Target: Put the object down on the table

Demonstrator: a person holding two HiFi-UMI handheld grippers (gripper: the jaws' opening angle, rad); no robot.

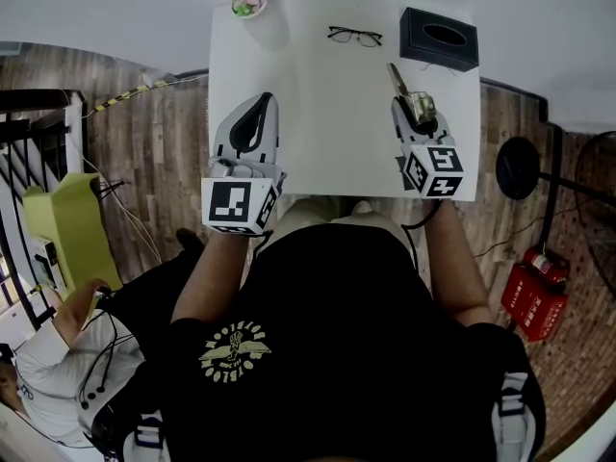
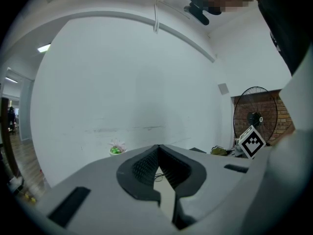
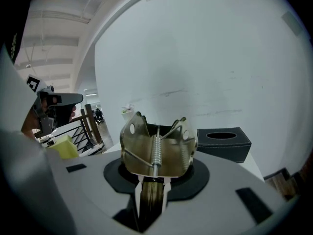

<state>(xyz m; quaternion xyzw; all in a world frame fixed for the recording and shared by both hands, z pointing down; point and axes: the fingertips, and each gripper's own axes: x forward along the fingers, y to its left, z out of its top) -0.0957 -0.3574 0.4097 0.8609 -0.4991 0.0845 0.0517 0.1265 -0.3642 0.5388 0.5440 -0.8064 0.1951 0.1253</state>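
The right gripper [image 1: 421, 118] pinches a brass-coloured sheet-metal spring clip [image 3: 155, 148]. The clip has a coiled steel spring down its middle and round holes in its curved wings, and it sits over the white table [image 1: 327, 114]. Ahead and slightly right of it stands a black leather-look tissue box [image 3: 224, 142], and the table's right edge runs just beside this gripper. The left gripper [image 2: 159, 148] has ribbed black pads pressed together on nothing, with bare tabletop ahead reaching to the spectacles [image 1: 354, 36].

Glasses [image 1: 354, 36] lie between a small potted plant [image 1: 247, 1] and a black tissue box [image 1: 440, 38] (its slot facing up). A fan [image 2: 255, 119] stands by the brick wall [image 2: 283, 111]; a red container [image 1: 532, 296] sits on the wooden floor [image 1: 154, 133].
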